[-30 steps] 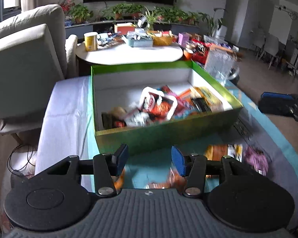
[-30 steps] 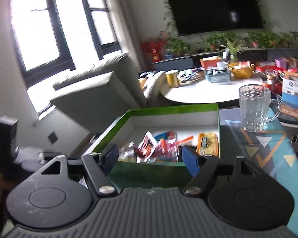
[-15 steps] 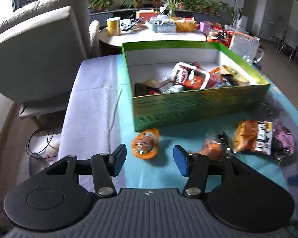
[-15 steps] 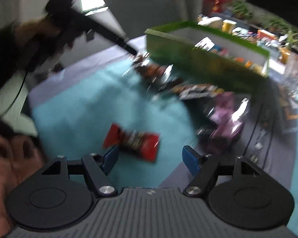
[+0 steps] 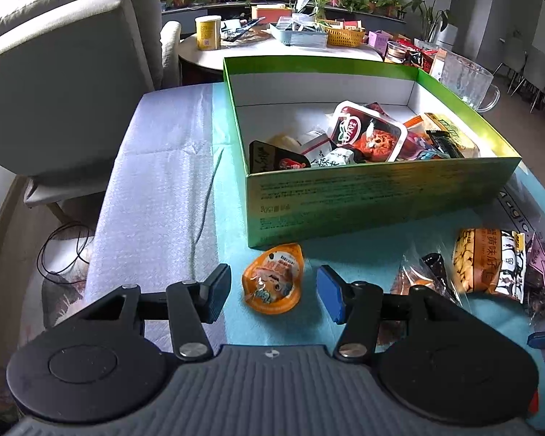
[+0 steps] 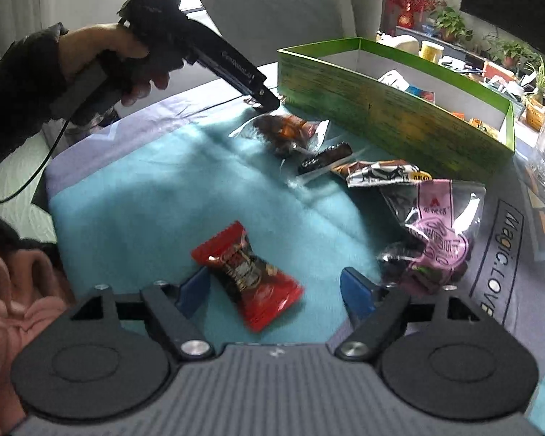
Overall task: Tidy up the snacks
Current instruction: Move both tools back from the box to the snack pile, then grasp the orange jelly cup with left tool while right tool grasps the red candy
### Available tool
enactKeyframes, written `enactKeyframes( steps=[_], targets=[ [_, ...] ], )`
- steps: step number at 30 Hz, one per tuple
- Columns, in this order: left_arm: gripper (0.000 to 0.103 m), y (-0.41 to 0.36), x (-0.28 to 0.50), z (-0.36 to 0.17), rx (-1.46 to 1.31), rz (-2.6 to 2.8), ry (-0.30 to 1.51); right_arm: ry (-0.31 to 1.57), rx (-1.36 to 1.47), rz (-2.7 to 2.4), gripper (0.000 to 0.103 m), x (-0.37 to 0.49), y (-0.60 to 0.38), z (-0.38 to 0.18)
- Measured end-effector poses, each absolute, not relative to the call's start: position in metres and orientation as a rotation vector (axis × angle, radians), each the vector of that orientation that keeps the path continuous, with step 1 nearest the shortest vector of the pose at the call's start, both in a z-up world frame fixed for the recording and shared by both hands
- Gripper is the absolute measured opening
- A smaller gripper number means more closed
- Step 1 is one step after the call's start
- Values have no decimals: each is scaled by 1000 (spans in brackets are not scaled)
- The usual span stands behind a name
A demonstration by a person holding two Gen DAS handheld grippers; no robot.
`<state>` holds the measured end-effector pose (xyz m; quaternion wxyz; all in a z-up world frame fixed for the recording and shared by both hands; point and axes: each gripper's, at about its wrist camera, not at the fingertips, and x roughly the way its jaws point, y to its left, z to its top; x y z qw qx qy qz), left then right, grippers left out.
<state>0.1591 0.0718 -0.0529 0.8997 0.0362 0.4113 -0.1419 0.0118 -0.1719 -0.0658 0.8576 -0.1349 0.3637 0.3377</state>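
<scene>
A green box (image 5: 374, 196) with white inner walls holds several snack packs on the teal mat; it also shows in the right wrist view (image 6: 388, 109). My left gripper (image 5: 274, 292) is open, with an orange snack pouch (image 5: 273, 279) lying on the mat between its fingers. My right gripper (image 6: 275, 290) is open, with a red candy packet (image 6: 249, 276) lying between its fingers. Loose snacks lie on the mat: a yellow peanut pack (image 5: 487, 265), a pink-labelled bag (image 6: 432, 232) and a clear bag of brown pieces (image 6: 287, 132).
A grey sofa (image 5: 65, 72) stands to the left. A round white table (image 5: 272, 45) with a yellow cup and baskets stands behind the box. A glass mug (image 5: 468, 80) stands at the box's far right. The hand holding the left gripper (image 6: 127, 54) shows in the right wrist view.
Both grippers have pulled back from the box and dropped toward the mat. The orange pouch now sits between the left fingers and the red packet between the right fingers.
</scene>
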Motion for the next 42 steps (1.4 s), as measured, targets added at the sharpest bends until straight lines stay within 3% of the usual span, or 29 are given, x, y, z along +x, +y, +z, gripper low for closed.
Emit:
enactKeyframes(
  steps=[8,10,15,27,33,37,40,42],
  targets=[
    [50,71,163,-59,69,-304,866,732,-265,710,44,20,-165,-62],
    [50,72,162,-59,62,-306,864,733,-261,708,37,20,-165,-60],
    [50,71,163,-59,62,-306,858,721,-223,682,30,21,-171,-58],
    [52,62,162,-61,134,-309,845,717,-88,647,27,25,-182,-55],
    [52,64,164,-61,128,-311,843,743,-102,619,34,21,-184,-57],
    [50,66,161,-61,110,-325,840,719,-117,625,59,8,-187,-55],
    [37,69,159,-60,87,-326,830,714,-141,643,60,0,-190,-54],
    [35,71,158,-59,75,-319,829,732,-158,646,60,-2,-190,-56]
  ],
)
